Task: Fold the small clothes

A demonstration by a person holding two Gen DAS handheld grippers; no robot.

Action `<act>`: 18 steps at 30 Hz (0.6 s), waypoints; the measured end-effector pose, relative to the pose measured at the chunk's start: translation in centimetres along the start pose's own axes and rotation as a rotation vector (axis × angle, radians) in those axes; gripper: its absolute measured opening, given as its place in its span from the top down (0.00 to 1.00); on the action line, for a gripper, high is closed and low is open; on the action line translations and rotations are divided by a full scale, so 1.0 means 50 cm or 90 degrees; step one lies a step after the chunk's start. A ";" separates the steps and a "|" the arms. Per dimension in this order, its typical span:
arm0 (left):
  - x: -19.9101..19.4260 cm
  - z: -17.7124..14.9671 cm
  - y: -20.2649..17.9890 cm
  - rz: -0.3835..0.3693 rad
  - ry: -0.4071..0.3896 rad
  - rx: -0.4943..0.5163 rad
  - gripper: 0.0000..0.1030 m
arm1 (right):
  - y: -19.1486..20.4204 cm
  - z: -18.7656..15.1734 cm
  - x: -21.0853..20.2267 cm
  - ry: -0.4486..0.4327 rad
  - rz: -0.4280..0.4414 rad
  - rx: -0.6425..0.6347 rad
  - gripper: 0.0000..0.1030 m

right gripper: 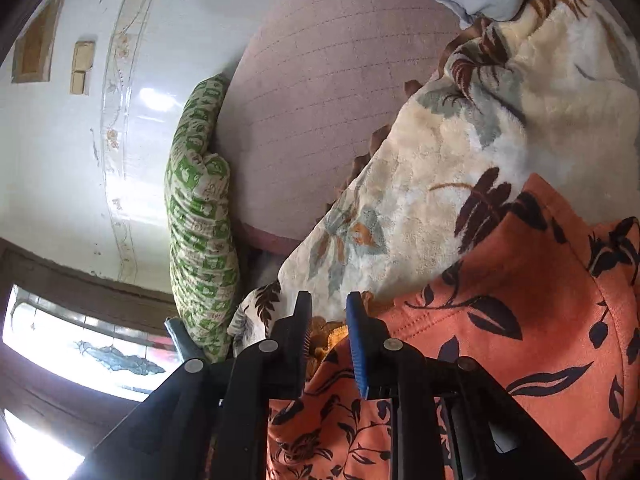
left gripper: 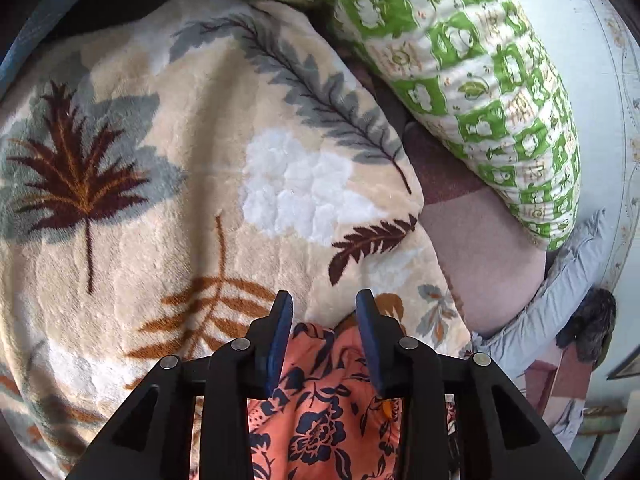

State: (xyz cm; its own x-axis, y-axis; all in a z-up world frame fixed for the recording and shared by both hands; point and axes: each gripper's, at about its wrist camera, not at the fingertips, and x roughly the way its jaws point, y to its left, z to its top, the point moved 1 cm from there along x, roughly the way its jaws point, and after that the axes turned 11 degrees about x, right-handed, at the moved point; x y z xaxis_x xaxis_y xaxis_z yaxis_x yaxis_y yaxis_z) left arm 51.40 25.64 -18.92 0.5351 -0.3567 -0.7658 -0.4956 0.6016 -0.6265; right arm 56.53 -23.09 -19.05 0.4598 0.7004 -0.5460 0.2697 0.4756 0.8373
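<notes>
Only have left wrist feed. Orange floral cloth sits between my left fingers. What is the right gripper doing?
Observer: The right gripper is open at an edge of the same orange floral garment, not clamped on it.
Operator: Garment flat?
Observer: No, it humps up over the leaf-print blanket on the right.
Operator: Anything beyond the green pillow?
Observer: The green pillow leans against a white tiled wall, with a bright window below it in the right wrist view.

Bright window glare, fisheye-warped edges
</notes>
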 end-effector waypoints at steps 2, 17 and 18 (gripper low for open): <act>-0.016 -0.007 0.001 -0.019 0.003 0.029 0.63 | 0.015 -0.023 0.002 0.040 0.010 -0.035 0.69; 0.050 -0.142 -0.039 0.027 0.121 0.216 0.59 | 0.056 -0.273 0.206 0.299 -0.187 -0.184 0.57; 0.045 -0.139 -0.039 0.042 0.107 0.212 0.61 | 0.069 -0.251 0.209 0.261 -0.176 -0.183 0.58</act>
State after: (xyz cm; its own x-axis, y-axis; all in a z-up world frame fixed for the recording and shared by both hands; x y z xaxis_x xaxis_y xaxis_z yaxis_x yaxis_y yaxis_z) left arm 48.84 18.70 -20.40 0.3762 -0.4049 -0.8334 -0.2610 0.8167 -0.5146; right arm 51.65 -7.44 -22.27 0.0228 0.6519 -0.7579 0.0663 0.7555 0.6518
